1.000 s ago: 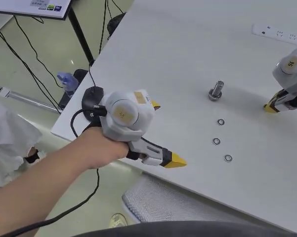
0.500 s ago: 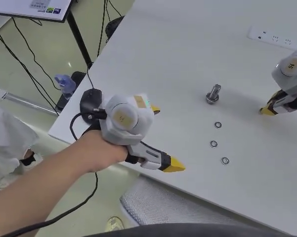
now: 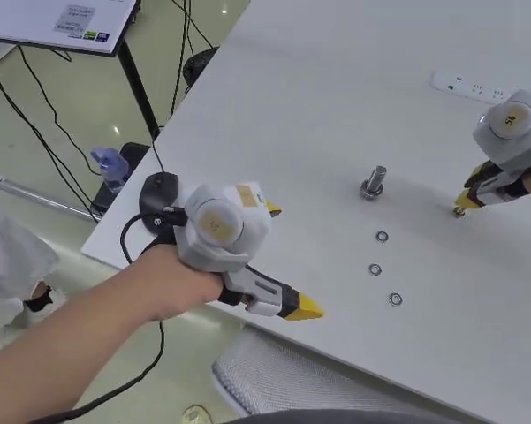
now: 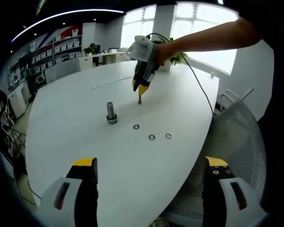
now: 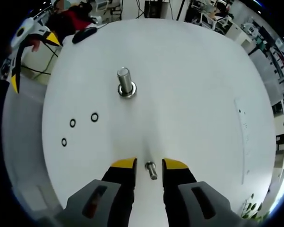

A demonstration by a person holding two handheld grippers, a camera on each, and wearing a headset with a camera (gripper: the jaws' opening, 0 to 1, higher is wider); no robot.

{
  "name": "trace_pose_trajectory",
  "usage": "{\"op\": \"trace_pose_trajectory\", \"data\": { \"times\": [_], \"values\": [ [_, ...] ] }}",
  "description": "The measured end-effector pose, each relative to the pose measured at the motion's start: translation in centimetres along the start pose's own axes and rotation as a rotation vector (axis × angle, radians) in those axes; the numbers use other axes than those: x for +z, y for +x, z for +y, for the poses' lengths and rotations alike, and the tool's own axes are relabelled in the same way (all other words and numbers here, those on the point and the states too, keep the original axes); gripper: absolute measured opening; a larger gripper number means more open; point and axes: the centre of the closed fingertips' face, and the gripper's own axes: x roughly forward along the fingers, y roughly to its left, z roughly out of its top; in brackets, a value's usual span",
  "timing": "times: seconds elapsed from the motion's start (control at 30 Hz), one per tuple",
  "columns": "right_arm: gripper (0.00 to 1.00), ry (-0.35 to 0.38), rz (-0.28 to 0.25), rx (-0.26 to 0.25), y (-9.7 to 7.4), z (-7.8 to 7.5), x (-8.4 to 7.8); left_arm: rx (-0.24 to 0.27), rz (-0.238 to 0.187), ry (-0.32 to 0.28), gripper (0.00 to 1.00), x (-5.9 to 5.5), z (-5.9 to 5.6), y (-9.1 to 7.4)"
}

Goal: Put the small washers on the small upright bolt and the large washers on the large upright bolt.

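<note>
Straddling the small bolt [image 5: 151,170], the right gripper [image 5: 150,163] has its jaws apart.

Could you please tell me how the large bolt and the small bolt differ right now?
The large bolt is thicker and taller than the small bolt. The small bolt stands between the open jaws of the right gripper; the large bolt stands free in the open. Both are metal and upright on the white table.
</note>
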Motion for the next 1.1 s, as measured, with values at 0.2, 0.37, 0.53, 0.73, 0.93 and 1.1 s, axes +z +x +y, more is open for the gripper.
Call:
{"op": "trace_pose_trajectory", "data": {
  "times": [0.2, 0.37, 0.53, 0.73, 0.93, 1.1],
  "values": [
    [0.24, -0.044, -0.024, 0.013, -0.3, 0.7, 1.5, 0.005, -0.004, 0.013, 0.92, 0.2, -0.2, -0.2],
    [0.25, -0.076, -0.041, 0.027, -0.5, 2.1, 3.0, 0.009, -0.013, 0.013, 0.92, 0.5, -0.3, -0.3],
    [0.25, -0.102, -0.061, 0.040, -0.6, 3.8, 4.2, 0.007, -0.012, 0.014, 0.91, 0.3, -0.5, -0.4],
    [0.25, -0.126, -0.080, 0.058, -0.2, 5.6, 5.1, 0.009, -0.015, 0.007, 0.90, 0.1, -0.6, -0.5],
    [0.25, -0.142, -0.077, 0.085, 0.7, 7.2, 5.1, 0.012, -0.018, 0.003, 0.90, 0.1, -0.7, -0.7],
    [0.25, -0.156, -0.070, 0.101, 1.5, 8.2, 5.1, 0.019, -0.025, 0.000, 0.90, 0.4, -0.6, -0.9]
  ]
}}
